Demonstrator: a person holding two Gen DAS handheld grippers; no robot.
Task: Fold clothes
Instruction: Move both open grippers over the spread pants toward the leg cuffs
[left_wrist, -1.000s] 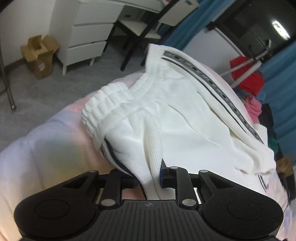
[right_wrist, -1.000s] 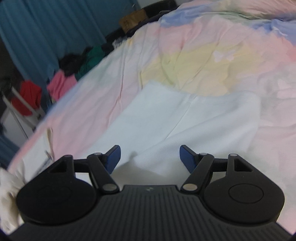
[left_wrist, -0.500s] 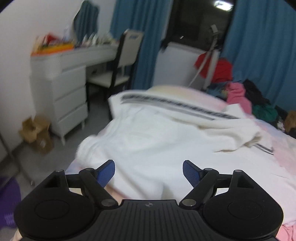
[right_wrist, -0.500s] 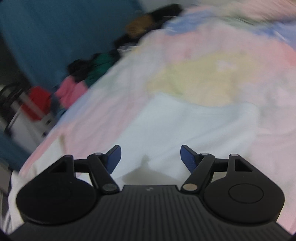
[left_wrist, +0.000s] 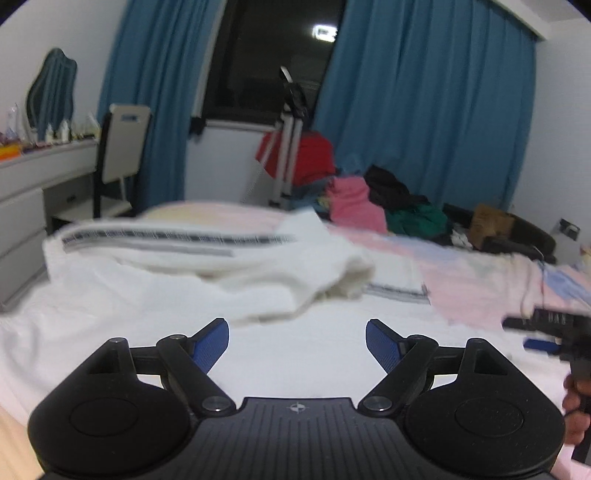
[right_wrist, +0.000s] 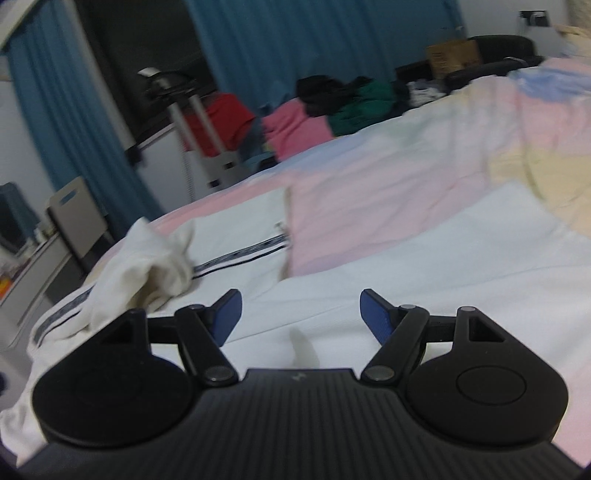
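White trousers (left_wrist: 207, 280) lie below both level, spread, empty claws (left_wrist: 297, 345).

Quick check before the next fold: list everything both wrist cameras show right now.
white trousers with dark striped side tape: one, white, spread rumpled on bed
pastel patchwork bedsheet: one, pink, yellow, blue
loose clothes pile: one, red, pink, black, green, bed's far edge
blue curtains: two, flanking dark window
white drawer desk: one, left wall
beige chair: one, at desk
cardboard box: one, brown, far right
left gripper: open, empty
right gripper: open, empty
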